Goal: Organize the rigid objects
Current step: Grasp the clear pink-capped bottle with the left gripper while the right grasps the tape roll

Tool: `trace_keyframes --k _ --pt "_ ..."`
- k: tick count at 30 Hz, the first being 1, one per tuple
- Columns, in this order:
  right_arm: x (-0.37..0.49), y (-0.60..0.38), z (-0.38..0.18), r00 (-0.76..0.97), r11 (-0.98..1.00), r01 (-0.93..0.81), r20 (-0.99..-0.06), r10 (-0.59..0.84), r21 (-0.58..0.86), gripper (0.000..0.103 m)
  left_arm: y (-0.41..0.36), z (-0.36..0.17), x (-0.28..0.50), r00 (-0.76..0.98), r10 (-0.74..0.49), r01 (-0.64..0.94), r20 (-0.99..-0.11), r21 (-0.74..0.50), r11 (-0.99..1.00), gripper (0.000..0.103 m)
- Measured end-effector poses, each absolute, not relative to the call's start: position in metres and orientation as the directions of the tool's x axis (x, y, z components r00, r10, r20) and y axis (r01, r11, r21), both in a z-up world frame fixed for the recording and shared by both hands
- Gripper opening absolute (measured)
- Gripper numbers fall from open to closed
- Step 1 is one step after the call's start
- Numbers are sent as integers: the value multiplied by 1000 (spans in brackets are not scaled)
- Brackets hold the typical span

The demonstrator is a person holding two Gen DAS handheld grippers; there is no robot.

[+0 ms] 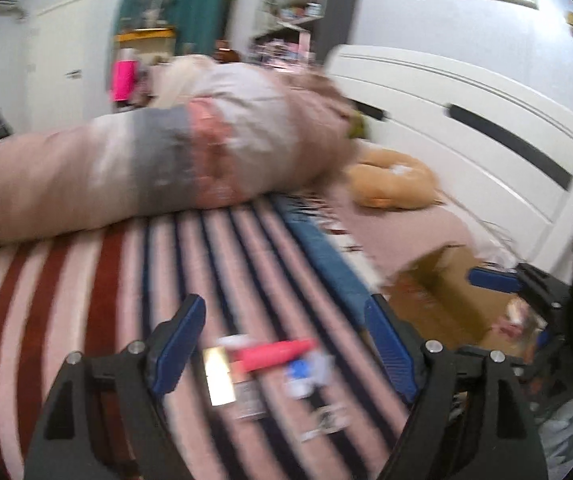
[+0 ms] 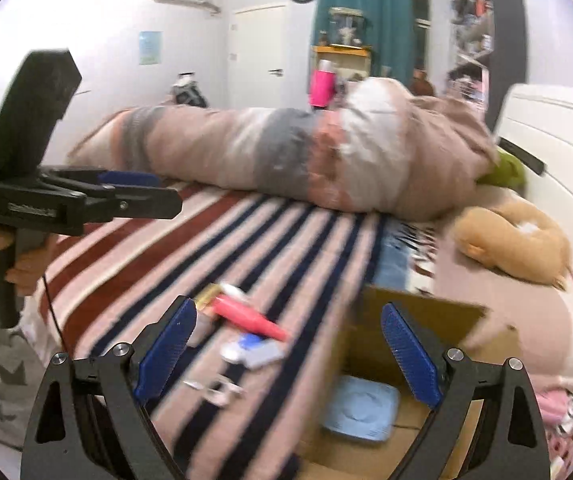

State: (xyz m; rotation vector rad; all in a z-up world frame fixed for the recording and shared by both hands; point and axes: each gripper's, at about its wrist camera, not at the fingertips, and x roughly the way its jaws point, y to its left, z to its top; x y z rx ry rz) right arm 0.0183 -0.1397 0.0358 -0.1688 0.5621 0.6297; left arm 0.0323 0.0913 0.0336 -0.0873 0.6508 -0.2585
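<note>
Small rigid objects lie on the striped bedspread [image 1: 86, 280]: a red tube [image 1: 274, 354], a gold box [image 1: 218, 376], a blue-and-white item [image 1: 306, 372] and a metal piece [image 1: 326, 420]. My left gripper [image 1: 286, 344] is open above them, empty. In the right wrist view the red tube [image 2: 246, 314], a grey-blue item [image 2: 254, 352] and the metal piece [image 2: 218, 390] lie left of an open cardboard box [image 2: 426, 320] holding a light blue lid [image 2: 360, 410]. My right gripper [image 2: 290, 348] is open, empty, over the box's left edge. The left gripper [image 2: 126, 196] shows at far left.
A rolled quilt [image 2: 286, 156] lies across the bed behind the objects. A tan plush toy [image 2: 514, 240] sits at the right by the white headboard [image 1: 486, 140]. The cardboard box also shows in the left wrist view [image 1: 446, 300], right of the objects.
</note>
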Motion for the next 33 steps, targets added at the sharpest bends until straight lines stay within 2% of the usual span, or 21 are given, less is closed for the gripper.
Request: trace_keyframes --k 4,8,15,19,21,22,27,29,33 --pt "20 -93 20 580 746 -664 -594 557 51 78 133 1 26 768 -165 99 -619 -139 985 80" --pt "29 -58 -22 503 738 -668 -671 545 99 73 157 -45 32 729 -134 44 -672 -149 988 80" --pt "40 -54 -109 433 797 -590 -785 444 126 71 149 -121 40 634 -224 65 -740 -238 969 80" --pt "44 -56 -143 417 823 -557 -821 391 109 59 130 -145 48 579 -283 104 -764 -275 956 79" --pt "46 -59 -152 414 836 -538 -830 375 109 46 118 -155 53 557 -313 124 -769 -296 947 73" --pt "46 -60 -155 408 838 -534 -832 376 116 44 112 -159 54 546 -324 133 -773 -302 944 68" --pt "38 -63 -153 419 843 -529 -836 355 94 44 88 -180 68 508 -340 143 -792 -312 939 46" --pt "33 -66 -150 421 838 -538 -834 356 86 44 84 -187 72 514 -296 109 -805 -281 953 36" --pt "27 -71 -146 418 831 -549 -834 361 85 44 85 -185 66 516 -317 132 -796 -291 947 33"
